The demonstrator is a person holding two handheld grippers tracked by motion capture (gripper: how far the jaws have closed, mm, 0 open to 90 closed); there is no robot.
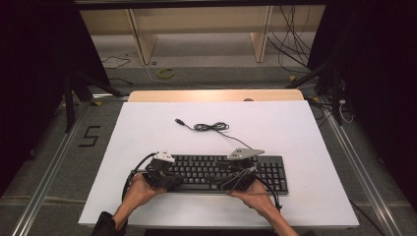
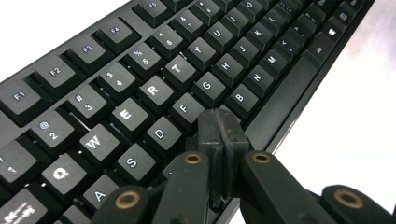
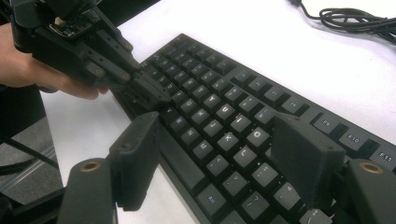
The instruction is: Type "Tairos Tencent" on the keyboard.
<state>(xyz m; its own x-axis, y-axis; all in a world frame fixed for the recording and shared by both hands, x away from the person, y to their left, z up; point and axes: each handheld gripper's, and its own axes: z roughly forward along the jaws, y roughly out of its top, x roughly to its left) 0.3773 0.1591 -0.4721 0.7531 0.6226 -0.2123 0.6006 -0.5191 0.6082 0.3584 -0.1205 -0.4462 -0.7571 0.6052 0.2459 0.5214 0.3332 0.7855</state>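
Observation:
A black keyboard (image 1: 269, 173) lies across the near part of the white table (image 1: 295, 132). Its cable (image 1: 211, 127) is coiled behind it, and the plug (image 1: 180, 121) lies loose on the table. My left gripper (image 1: 178, 181) is shut with nothing between its jaws. In the left gripper view its tips (image 2: 219, 127) sit low over the keyboard (image 2: 154, 88) near the F and C keys. My right gripper (image 3: 219, 156) is open over the keyboard (image 3: 224, 79), one jaw at the front edge and the other above the upper rows. The left gripper (image 3: 152, 91) points in from the left.
The cable (image 3: 355, 18) runs off the keyboard's back edge. A wooden board (image 1: 216, 95) borders the table's far side. Beyond it are shelf legs and loose wires on the floor. Metal rails run along both sides of the table.

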